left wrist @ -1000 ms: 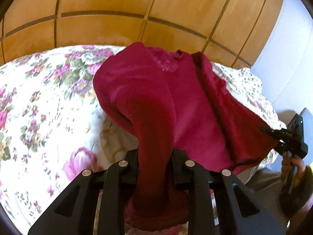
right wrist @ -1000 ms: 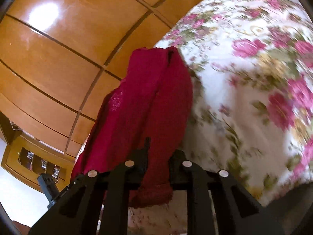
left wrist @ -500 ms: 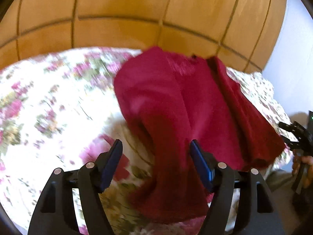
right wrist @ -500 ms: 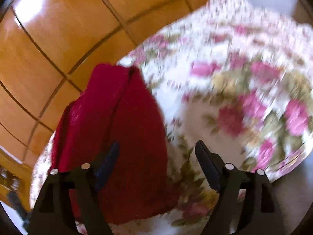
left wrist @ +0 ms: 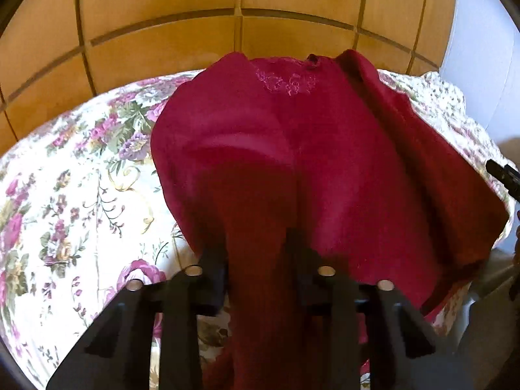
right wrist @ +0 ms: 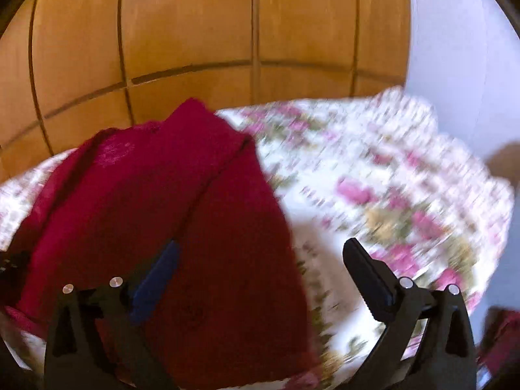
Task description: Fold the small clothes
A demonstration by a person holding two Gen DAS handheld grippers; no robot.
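Right gripper (right wrist: 260,279) has let go, jaws opening wide over the red garment (left wrist: 308,162) at the bedspread's (left wrist: 81,178) near edge; left gripper (left wrist: 256,260) re-closing, pinching its sleeve for the next fold

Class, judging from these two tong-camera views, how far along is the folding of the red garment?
Done: the red garment lies on the floral bedcover, its right side folded inward. In hand: the left tongs are closing on the near sleeve; the right tongs are opening, gripping nothing. Left: that sleeve's fold and the final folds.
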